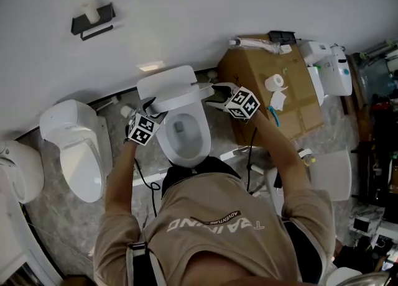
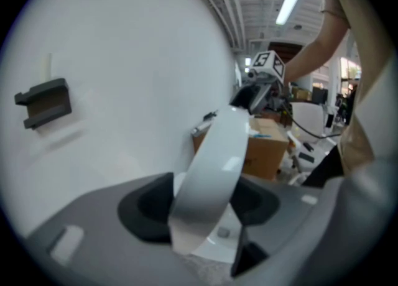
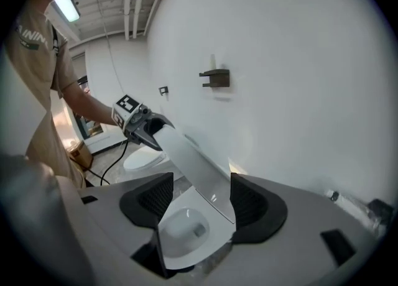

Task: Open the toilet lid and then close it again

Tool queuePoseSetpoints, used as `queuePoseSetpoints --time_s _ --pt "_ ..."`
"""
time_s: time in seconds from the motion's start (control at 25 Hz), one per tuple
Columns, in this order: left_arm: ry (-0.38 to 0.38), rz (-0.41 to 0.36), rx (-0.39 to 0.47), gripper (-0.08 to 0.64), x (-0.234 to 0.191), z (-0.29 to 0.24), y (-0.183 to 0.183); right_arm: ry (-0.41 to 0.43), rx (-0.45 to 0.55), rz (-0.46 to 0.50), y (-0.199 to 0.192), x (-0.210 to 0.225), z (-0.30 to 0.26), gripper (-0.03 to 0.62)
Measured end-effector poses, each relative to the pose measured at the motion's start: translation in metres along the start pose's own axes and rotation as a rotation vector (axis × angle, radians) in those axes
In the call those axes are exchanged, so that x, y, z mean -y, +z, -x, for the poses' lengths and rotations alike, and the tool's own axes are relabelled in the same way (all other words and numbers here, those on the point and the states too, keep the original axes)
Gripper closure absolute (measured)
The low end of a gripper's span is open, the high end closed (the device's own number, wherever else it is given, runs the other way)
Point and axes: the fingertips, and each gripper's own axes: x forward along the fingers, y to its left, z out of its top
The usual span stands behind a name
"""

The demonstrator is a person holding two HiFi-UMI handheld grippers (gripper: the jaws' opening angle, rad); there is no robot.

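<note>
The white toilet lid point(image 1: 171, 89) stands raised at a slant over the open bowl point(image 1: 183, 132), close to the white wall. My left gripper point(image 1: 151, 107) grips the lid's left edge and my right gripper point(image 1: 214, 95) its right edge. In the left gripper view the lid point(image 2: 214, 154) fills the gap between the dark pads of the left gripper point(image 2: 202, 210) and runs up to the right gripper point(image 2: 255, 89). In the right gripper view the lid point(image 3: 186, 154) lies between the jaws of the right gripper point(image 3: 196, 194), nearer the right pad, and the bowl point(image 3: 183, 229) shows beneath.
A second white toilet point(image 1: 78, 148) stands to the left. A cardboard box point(image 1: 292, 107) with a paper roll point(image 1: 274, 82) is to the right. A black holder point(image 1: 92, 18) hangs on the wall. A black cable point(image 1: 146, 179) lies on the floor beside the bowl.
</note>
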Motion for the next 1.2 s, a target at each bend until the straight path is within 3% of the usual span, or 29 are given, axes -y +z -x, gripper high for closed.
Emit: queuePoseSetpoints --time_s 0.16,0.44,0.52,0.64,0.84,1.0,1.2 --pt "-0.004 -0.038 -0.038 0.291 0.028 0.002 -0.013 -0.061 0.041 -0.179 -0.020 -0.009 0.012 0.342" --pt "0.029 -0.094 -0.113 0.287 0.068 0.007 -0.041 -0.129 0.094 -0.615 -0.077 -0.025 0.025 0.342" --pt "0.037 -0.110 -0.145 0.285 0.081 0.008 -0.051 -0.105 0.120 -0.714 -0.089 -0.033 0.025 0.342" --pt "0.044 -0.147 -0.194 0.285 0.101 0.008 -0.064 -0.062 0.128 -0.764 -0.100 -0.045 0.025 0.342" --pt "0.096 -0.169 -0.236 0.285 0.121 0.004 -0.079 -0.036 0.036 -0.927 -0.146 -0.064 0.021 0.342" --pt "0.096 -0.186 -0.266 0.282 0.134 0.000 -0.089 0.047 0.074 -1.084 -0.162 -0.082 0.021 0.342" --pt "0.089 -0.216 -0.285 0.281 0.149 -0.001 -0.104 0.085 0.125 -1.280 -0.164 -0.087 0.017 0.342"
